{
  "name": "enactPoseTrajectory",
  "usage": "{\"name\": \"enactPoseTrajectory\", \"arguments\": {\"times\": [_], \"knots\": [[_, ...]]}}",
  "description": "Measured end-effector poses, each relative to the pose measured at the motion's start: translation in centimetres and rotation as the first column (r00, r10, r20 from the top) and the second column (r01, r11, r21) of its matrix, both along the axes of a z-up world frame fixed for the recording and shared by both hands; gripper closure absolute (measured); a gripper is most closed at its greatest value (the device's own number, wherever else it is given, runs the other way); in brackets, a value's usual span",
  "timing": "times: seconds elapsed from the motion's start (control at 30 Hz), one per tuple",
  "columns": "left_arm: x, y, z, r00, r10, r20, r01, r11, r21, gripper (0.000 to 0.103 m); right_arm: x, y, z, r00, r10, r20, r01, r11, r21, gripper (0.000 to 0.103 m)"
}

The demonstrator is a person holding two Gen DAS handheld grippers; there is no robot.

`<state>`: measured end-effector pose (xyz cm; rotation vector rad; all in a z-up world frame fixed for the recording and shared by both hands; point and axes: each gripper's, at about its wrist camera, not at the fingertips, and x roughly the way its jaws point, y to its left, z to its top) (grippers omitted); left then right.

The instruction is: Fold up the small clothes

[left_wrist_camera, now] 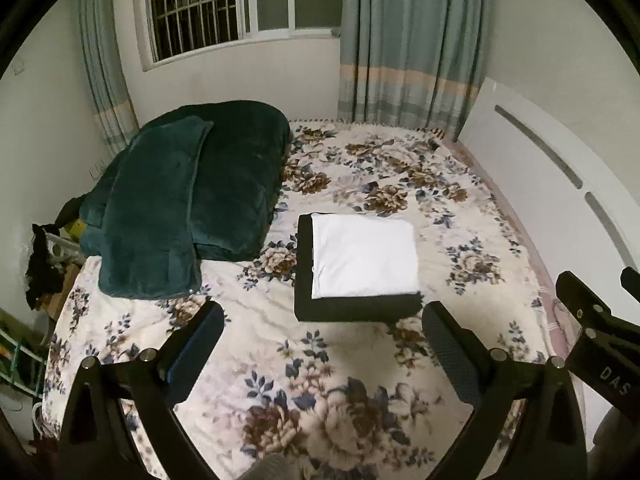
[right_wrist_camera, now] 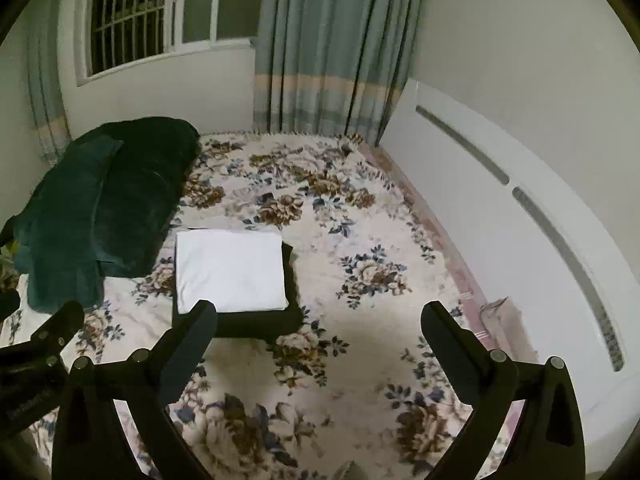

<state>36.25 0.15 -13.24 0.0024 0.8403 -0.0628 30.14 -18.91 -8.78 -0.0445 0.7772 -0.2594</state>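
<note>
A folded white garment (left_wrist_camera: 364, 256) lies flat on top of a folded black garment (left_wrist_camera: 356, 308) in the middle of the floral bedspread (left_wrist_camera: 304, 380). The same stack shows in the right wrist view, white garment (right_wrist_camera: 230, 266) on black garment (right_wrist_camera: 256, 322). My left gripper (left_wrist_camera: 324, 328) is open and empty, held above the bed just short of the stack. My right gripper (right_wrist_camera: 320, 328) is open and empty, to the right of the stack, its left finger overlapping the stack's near corner in the view.
A dark green folded blanket and pillow (left_wrist_camera: 188, 200) lie at the bed's far left. A white headboard (right_wrist_camera: 500, 220) runs along the right. Window and curtains (left_wrist_camera: 408, 40) stand behind. Clutter (left_wrist_camera: 44, 268) sits beside the bed at left.
</note>
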Motion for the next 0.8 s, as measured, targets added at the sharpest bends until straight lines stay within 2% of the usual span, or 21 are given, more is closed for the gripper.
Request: {"name": "enactPoseTrajectory", "arguments": {"times": [0.13,0.23,0.37,0.53,0.8], "knots": [[-3.1,0.2,2.7,1.000,0.010,0.013,-0.010,1.000,-0.004,0.002,-4.7,0.6,3.9,0.999,0.013,0.032,-0.013,1.000,-0.014,0.000],[-4.9,0.6,4.1,0.999,0.023,0.024,-0.022,1.000,-0.015,0.002,-7.4,0.6,6.0,0.999,0.014,0.050,-0.013,1.000,-0.013,0.000],[-7.0,0.7,5.8,0.998,0.034,0.058,-0.035,0.999,0.008,0.002,-10.3,0.5,8.4,0.997,0.015,0.072,-0.015,1.000,-0.005,0.000],[-8.7,0.5,6.5,0.998,0.034,0.058,-0.034,0.999,0.007,0.002,-12.4,0.2,10.4,0.996,0.030,0.086,-0.031,1.000,0.005,0.000],[-9.8,0.3,7.3,0.996,0.051,0.071,-0.052,0.999,0.007,0.002,-14.1,0.0,11.4,0.995,0.045,0.094,-0.045,0.999,0.000,0.000]]}}
